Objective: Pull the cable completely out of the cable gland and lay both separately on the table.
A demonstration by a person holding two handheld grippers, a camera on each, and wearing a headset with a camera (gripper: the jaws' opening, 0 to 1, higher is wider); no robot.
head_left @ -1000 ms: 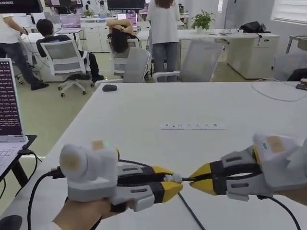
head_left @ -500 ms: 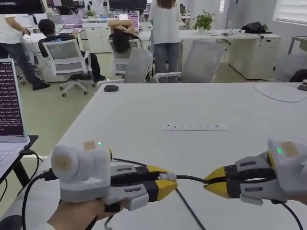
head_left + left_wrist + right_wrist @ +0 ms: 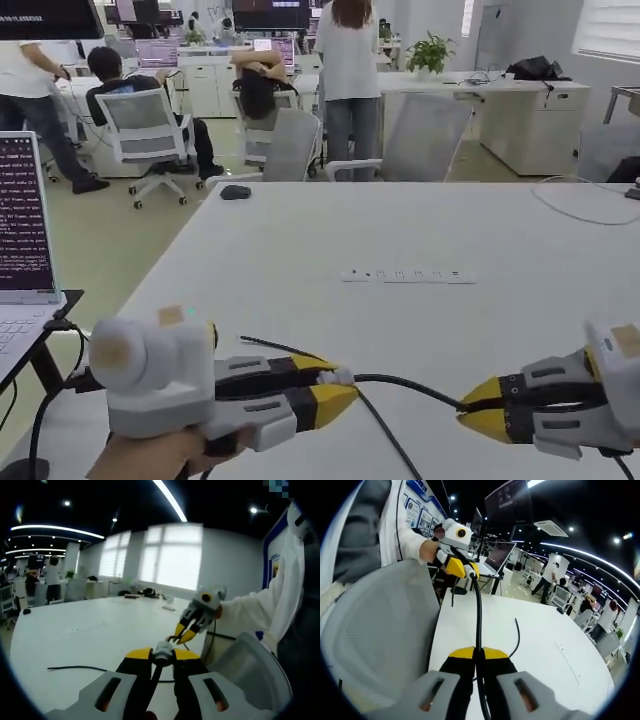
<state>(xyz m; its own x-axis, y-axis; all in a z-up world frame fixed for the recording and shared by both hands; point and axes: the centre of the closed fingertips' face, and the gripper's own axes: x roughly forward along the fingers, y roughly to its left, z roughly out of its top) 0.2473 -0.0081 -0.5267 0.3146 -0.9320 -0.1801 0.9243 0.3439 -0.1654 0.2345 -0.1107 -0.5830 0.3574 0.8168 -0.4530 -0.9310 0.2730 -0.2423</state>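
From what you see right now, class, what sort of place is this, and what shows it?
Probably an open-plan office: rows of desks with monitors, swivel chairs, and a laptop beside the white table.

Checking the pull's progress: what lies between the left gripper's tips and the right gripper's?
In the head view, a span of black cable, running from the cable gland in the left gripper to the shut right gripper.

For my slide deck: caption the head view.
Left gripper holds the cable gland, right gripper grips the black cable, above a white table.
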